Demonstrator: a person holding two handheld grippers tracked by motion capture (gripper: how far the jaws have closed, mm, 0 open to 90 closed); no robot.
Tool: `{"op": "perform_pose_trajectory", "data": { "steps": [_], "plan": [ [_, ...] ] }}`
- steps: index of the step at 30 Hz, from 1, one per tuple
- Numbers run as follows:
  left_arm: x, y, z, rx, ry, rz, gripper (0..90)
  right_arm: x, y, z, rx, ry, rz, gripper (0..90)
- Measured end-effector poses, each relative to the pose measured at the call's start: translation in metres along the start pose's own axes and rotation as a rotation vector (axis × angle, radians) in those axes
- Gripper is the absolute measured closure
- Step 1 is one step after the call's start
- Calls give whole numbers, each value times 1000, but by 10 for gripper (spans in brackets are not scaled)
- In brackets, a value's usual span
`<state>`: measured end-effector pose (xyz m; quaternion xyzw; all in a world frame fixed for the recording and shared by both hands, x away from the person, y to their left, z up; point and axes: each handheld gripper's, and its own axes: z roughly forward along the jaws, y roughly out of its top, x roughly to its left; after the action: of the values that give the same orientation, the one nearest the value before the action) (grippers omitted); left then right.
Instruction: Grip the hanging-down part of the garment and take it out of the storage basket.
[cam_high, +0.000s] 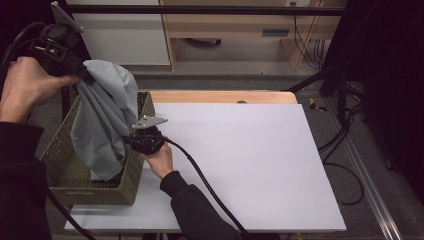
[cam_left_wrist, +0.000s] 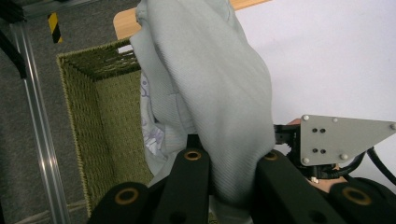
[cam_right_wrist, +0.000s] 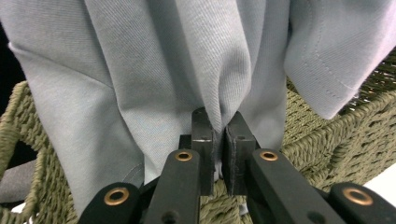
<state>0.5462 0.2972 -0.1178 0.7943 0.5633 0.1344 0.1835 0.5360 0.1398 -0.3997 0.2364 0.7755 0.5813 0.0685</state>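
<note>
A pale grey-blue garment (cam_high: 102, 117) hangs over a green woven basket (cam_high: 62, 155) at the table's left side. My left gripper (cam_high: 82, 75) holds the garment's top, raised above the basket; in the left gripper view its jaws are shut on a thick fold of the garment (cam_left_wrist: 219, 107). My right gripper (cam_high: 131, 139) is at the basket's right wall, shut on a lower fold of the garment (cam_right_wrist: 187, 65). Its pads (cam_right_wrist: 203, 140) pinch the cloth with almost no gap. The garment's lower end hangs inside the basket (cam_right_wrist: 327, 140).
A white sheet (cam_high: 240, 160) covers the wooden table (cam_high: 225, 96). The right gripper's black cable (cam_high: 205, 180) trails across the sheet toward the front edge. Inside the basket (cam_left_wrist: 102, 121) a patterned cloth (cam_left_wrist: 152, 135) lies behind the garment. A metal rail (cam_high: 372, 185) runs along the right.
</note>
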Motion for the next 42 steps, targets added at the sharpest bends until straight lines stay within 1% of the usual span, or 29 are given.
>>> {"op": "perform_pose_trajectory", "data": {
  "steps": [2,4,6,8,9,11,12,13,14,15,16,17,19,22,23,24,25,27,28,29,30,31,32,33,34,35,36,41,42],
  "plan": [
    [1,0,-1,-1,0,4,868,1,1,-3,1,3,-3,856],
    [1,-1,-3,-7,-1,4,868,0,3,-7,-11,8,-8,857],
    [1,-2,-5,-9,4,0,868,0,5,-14,-12,-1,-11,858],
    [2,-3,-9,-15,6,-4,868,0,8,-19,-25,2,-12,858],
    [3,-3,-10,-18,7,-4,868,0,12,-26,-40,0,-24,859],
    [4,-4,-13,-24,11,-9,868,0,14,-29,-49,3,-25,859],
    [4,-5,-13,-24,14,-13,868,-1,17,-34,-61,3,-33,859],
    [6,-6,-13,-23,18,-15,868,0,22,-44,-77,2,-27,860],
    [6,-6,-13,-23,18,-15,868,0,22,-44,-77,2,-27,860],
    [6,-7,-13,-23,20,-19,868,-1,26,-55,-91,-2,-36,860],
    [7,-7,-13,-23,20,-18,868,-1,26,-55,-91,-2,-36,860],
    [8,-7,-13,-24,19,-18,868,-2,28,-60,-102,-6,-48,860],
    [8,-8,-13,-24,15,-19,868,-4,31,-71,-120,-9,-45,860],
    [8,-9,-12,-23,16,-15,868,-8,33,-86,-128,-22,-48,861],
    [8,-9,-12,-24,15,-16,868,-11,34,-96,-133,-35,-49,861],
    [8,-9,-12,-24,14,-18,868,-11,34,-96,-133,-35,-49,861],
    [8,-9,-12,-26,15,-18,868,-13,36,-106,-135,-44,-47,862],
    [7,-10,-12,-25,14,-18,868,-13,36,-109,-140,-48,-49,861],
    [6,-10,-12,-27,10,-13,868,-14,38,-116,-145,-55,-48,861],
    [5,-9,-11,-27,7,-10,868,-16,42,-125,-156,-67,-61,862],
    [4,-9,-11,-26,8,-9,868,-16,42,-125,-156,-67,-61,862],
    [3,-9,-11,-26,4,-4,868,-16,45,-135,-161,-80,-61,862],
    [2,-9,-11,-27,5,-4,868,-16,45,-135,-161,-80,-61,862],
    [0,-8,-11,-29,4,-4,868,-16,48,-143,-170,-89,-70,862],
    [-1,-8,-10,-26,3,0,868,-16,48,-143,-170,-89,-70,862],
    [-2,-8,-10,-26,2,5,868,-15,50,-150,-176,-99,-76,862],
    [-3,-7,-10,-25,2,6,868,-15,50,-150,-176,-99,-76,862],
    [-7,-7,-10,-26,-4,11,868,-15,55,-164,-188,-122,-81,861],
    [-7,-7,-10,-26,-4,11,868,-15,55,-164,-188,-122,-81,861]
  ]
}}
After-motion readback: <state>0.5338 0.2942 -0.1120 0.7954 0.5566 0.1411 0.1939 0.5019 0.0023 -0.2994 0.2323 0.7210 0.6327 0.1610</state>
